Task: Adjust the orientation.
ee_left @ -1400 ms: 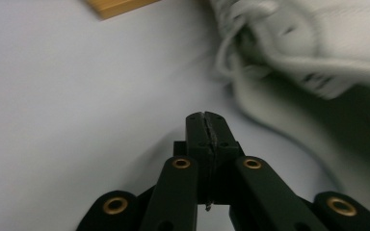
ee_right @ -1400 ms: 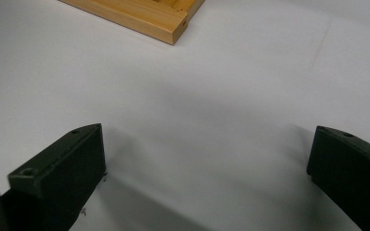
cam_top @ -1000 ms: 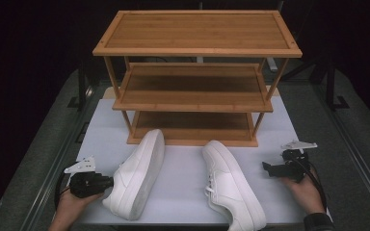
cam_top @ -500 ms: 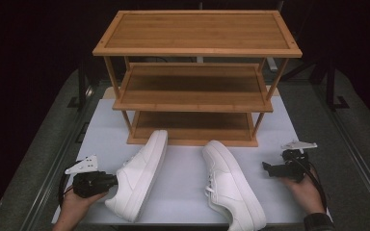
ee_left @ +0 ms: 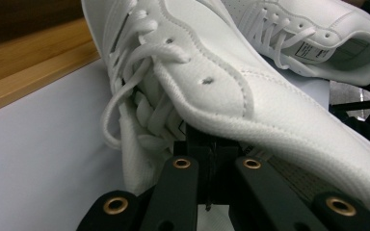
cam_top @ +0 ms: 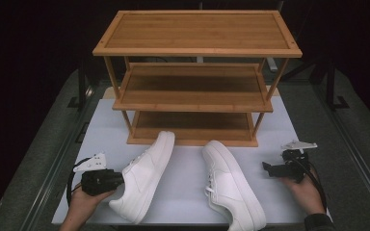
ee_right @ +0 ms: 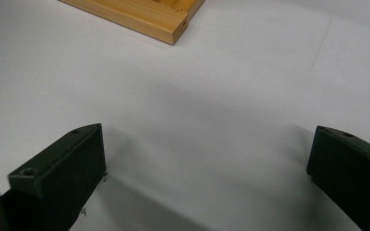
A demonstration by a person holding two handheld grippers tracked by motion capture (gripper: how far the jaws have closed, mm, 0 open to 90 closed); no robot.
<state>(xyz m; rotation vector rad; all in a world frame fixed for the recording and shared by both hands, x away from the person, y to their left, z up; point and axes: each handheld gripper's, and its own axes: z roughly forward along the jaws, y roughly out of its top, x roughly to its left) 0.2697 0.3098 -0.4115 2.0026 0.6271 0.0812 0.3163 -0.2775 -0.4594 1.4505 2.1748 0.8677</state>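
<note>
Left claw is pinched shut on the collar of the left white sneaker, near the desk's front left corner. Lift it level toward the bamboo shoe rack. Right claw waits wide open, empty.

Two white sneakers are lying on the white mat: a left-hand sneaker and a right-hand sneaker. One bamboo rack is standing behind them, carrying three shelves. Two grippers are showing, the left gripper and the right gripper, each in one hand.
</note>
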